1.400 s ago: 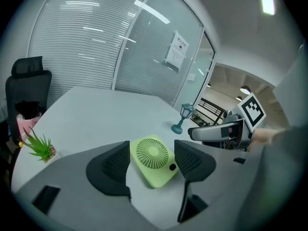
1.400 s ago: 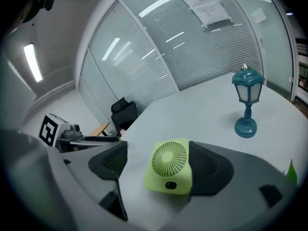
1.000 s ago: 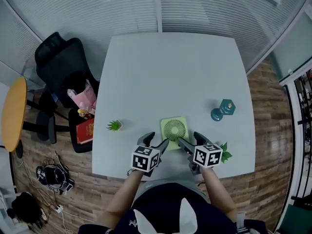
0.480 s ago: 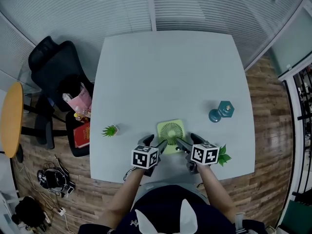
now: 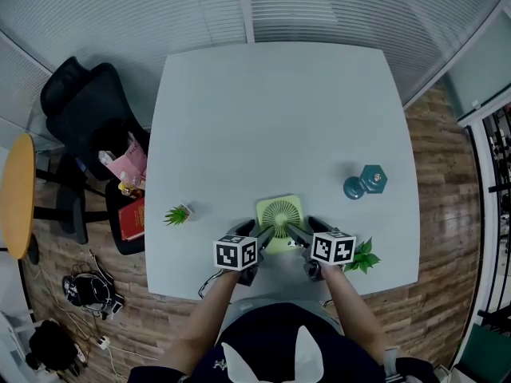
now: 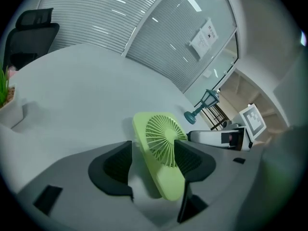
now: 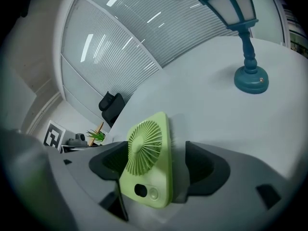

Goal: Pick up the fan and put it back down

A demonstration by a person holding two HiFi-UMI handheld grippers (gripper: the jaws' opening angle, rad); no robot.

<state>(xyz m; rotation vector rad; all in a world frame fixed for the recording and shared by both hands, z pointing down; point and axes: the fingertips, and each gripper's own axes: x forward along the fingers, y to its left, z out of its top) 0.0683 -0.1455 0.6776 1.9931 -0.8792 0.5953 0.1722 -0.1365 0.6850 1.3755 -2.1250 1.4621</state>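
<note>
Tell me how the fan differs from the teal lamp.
The fan is light green, flat, squarish; the lamp is teal and slender on a round base. The fan sits tilted between the open jaws of the left gripper and right gripper; the lamp stands upright, untouched. Both are small.

Looked like an office meeting room. Was walled by glass partitions lined with horizontal blinds, with a printed sheet stuck on one pane. Held a pale square table on wood-plank flooring, a black swivel chair loaded with bags beside it, a round yellow side table further off, and a tangle of cables on the floor
</note>
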